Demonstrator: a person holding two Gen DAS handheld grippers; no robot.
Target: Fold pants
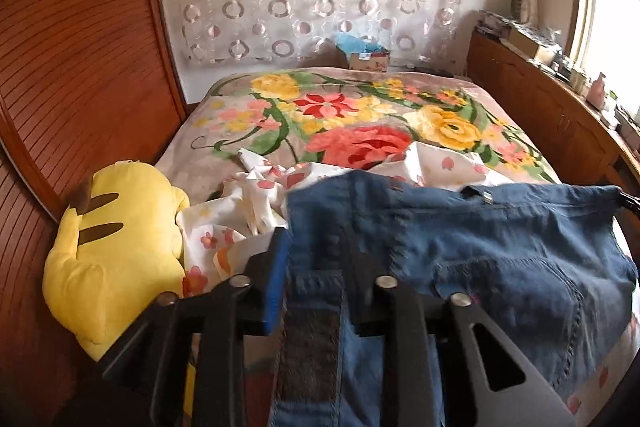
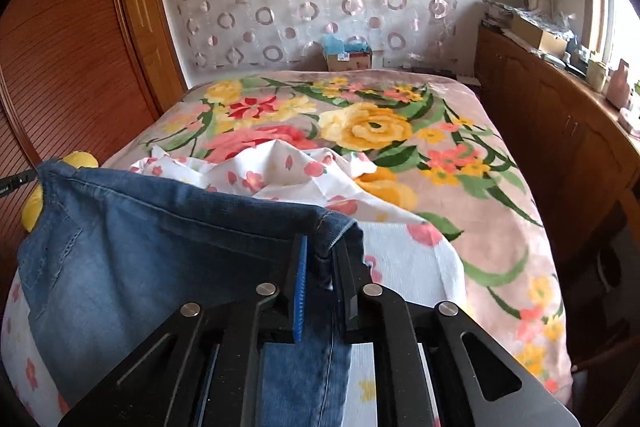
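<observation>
Blue denim pants hanging stretched between both grippers, above bed near its foot. Left gripper pinching one waistband corner, right gripper clamping other corner. Denim looking heavy, limp, not slippery; waistband seams likely giving firmest hold. Floral blanket covering bed, white flowered sheet crumpled at 12 o'clock from pants. Yellow plush toy at 9 o'clock, wooden cabinet at 3 o'clock.
</observation>
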